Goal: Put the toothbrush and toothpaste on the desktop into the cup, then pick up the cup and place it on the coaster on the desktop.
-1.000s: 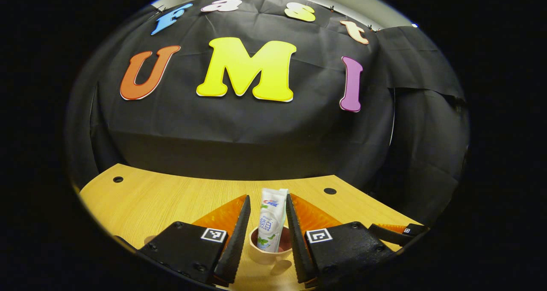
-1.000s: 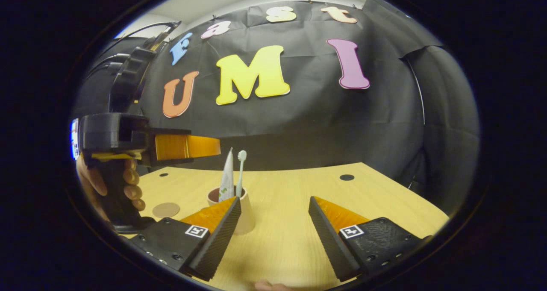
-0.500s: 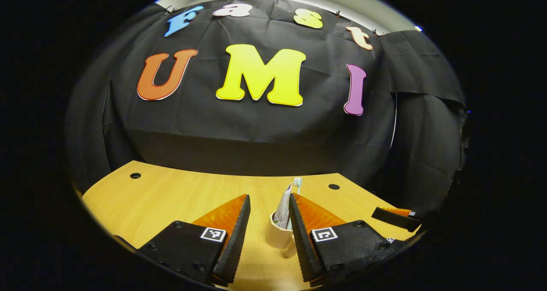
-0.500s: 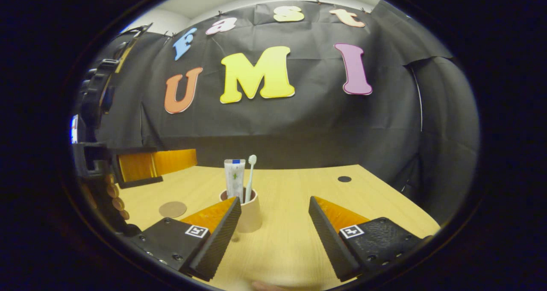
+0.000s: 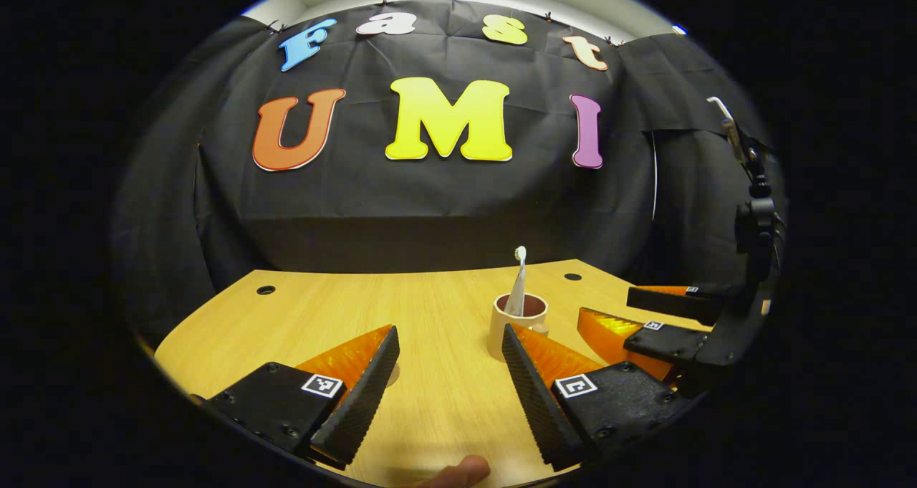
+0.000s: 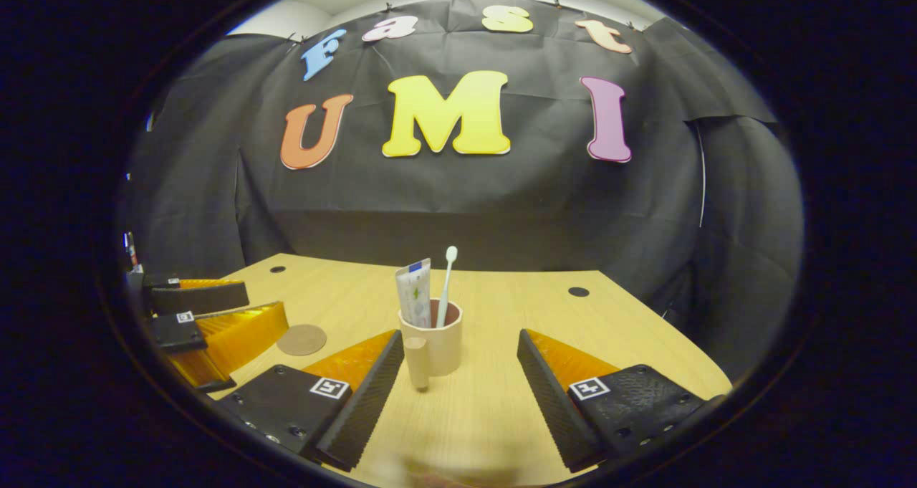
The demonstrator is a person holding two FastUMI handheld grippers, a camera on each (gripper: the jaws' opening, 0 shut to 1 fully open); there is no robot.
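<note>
Already loaded: the cup stands upright on the desktop with the toothpaste and the toothbrush sticking up out of it, brush head topmost. Its handle juts toward the right gripper. The coaster lies flat to the cup's left in the right gripper view, apart from it, bare.

Both grippers empty, fingers spread wide. The right one sits just in front of the cup, cup roughly between its finger lines but nearer the left finger. The left gripper is off to the side, close by the coaster; from its view the cup is ahead and right.

Step in hand, I'd judge — lifting the cup. Advice: centre the cup between the fingers, close on the body below the rim, clear of the handle, and keep it level so the tall contents don't tip out. Set down square on the coaster.
</note>
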